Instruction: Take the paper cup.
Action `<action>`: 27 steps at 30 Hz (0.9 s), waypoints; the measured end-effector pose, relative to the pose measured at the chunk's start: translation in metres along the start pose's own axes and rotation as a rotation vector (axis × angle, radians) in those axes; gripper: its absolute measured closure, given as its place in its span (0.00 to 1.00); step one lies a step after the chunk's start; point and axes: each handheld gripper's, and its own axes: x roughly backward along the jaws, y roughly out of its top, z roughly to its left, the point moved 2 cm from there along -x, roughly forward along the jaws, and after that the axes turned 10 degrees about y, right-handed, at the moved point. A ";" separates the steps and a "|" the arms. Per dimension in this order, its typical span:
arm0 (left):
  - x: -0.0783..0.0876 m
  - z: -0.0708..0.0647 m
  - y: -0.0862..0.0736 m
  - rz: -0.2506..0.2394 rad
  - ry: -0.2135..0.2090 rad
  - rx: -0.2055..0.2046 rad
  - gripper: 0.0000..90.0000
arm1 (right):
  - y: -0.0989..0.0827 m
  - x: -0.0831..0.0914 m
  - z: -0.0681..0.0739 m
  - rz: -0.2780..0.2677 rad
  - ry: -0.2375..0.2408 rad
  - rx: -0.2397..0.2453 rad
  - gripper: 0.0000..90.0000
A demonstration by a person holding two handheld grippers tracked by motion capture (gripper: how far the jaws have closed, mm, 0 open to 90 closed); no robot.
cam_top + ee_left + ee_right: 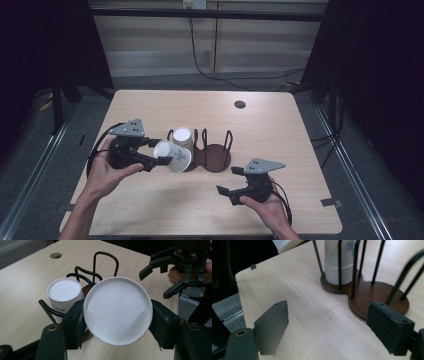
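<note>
Left hand (107, 170) comes in from the bottom left of the high view, palm wrapped around the body of the left hand-held gripper (162, 152), which points level toward the middle of the light wooden counter (280, 125). Its jaws are clamped on the sides of a white paper cup with a faint floral print (172, 156). The cup lies tilted on its side in the air, base turned toward the gripper; in the left gripper view the round white base (118, 311) sits between the two black pads (73, 325), both pressing on the cup wall.

The held cup hangs just over the left end of a dark brown wooden cup rack with black wire loops (215, 157), near the counter's centre. A second white paper cup (182, 137) stands upside down in the rack's left ring, just behind the held one; the right gripper view shows it as a nested stack with ribbed rims (338, 261) at the base.

Right hand (265, 202) rests low at the front right of the counter, carrying the right hand-held gripper (227, 181) aimed left toward the rack. Its jaws stand wide apart, with bare counter between them.
</note>
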 end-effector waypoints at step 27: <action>-0.010 -0.016 -0.012 0.011 -0.126 0.002 0.41 | 0.047 -0.039 0.013 -0.041 0.189 0.072 0.17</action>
